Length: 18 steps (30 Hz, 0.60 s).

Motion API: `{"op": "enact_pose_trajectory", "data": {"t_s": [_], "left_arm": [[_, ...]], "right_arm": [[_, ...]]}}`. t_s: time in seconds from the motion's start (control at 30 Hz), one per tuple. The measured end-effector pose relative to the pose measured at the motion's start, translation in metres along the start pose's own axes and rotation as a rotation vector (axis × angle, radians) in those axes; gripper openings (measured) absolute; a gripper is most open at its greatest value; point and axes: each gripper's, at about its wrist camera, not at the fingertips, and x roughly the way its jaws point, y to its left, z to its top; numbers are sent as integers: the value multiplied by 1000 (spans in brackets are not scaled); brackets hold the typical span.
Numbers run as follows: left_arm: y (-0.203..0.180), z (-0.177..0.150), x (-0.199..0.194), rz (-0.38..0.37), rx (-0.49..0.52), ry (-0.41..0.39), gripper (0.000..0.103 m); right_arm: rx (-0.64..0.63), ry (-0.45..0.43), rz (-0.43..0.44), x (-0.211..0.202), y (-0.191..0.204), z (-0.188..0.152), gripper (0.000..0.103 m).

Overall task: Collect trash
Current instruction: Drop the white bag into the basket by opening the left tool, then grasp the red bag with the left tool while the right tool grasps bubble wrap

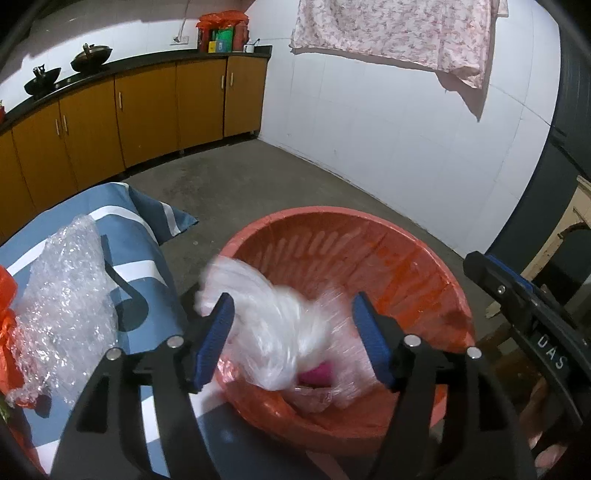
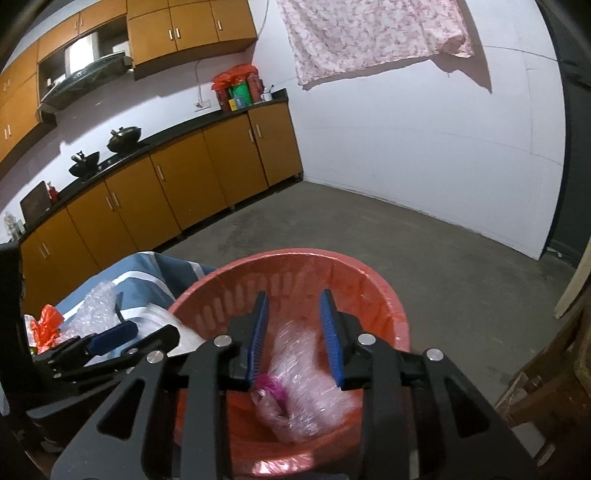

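Note:
A red bin lined with a red bag stands beside the table; it also shows in the right wrist view. My left gripper is open over the bin, and a blurred clear plastic bag is between its fingers, apart from them. Clear plastic trash and a pink scrap lie in the bin. My right gripper is open and empty above the bin. Bubble wrap and a red bag lie on the blue cloth-covered table.
Orange kitchen cabinets with pots on the counter run along the far wall. A pink floral cloth hangs on the white wall. Grey concrete floor lies beyond the bin. Wooden furniture stands at the right.

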Motion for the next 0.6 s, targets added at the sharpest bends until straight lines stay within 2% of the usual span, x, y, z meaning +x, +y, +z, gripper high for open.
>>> {"op": "enact_pose_trajectory", "data": {"t_s": [0.17,0.23,0.37,0.43,0.6], "left_arm": [[0,-4,-8,14,7,-10,67],[4,-6,-16,48,9,-26,71],[14,-13,-40,121,4,-56,75],[22,-19,-55,157,-1,-68,77],[44,-43,-100,249,-13,-106,78]], "right_arm": [[3,12,-27,-3,-7,-3,31],[-8,5,-33,-6,-5,-5,45],[-41,-6,-32,-12,5,-7,51],[-54,-8,-22,-14,10,-10,59],[-89,0,27,-20,31,-16,64]]}}
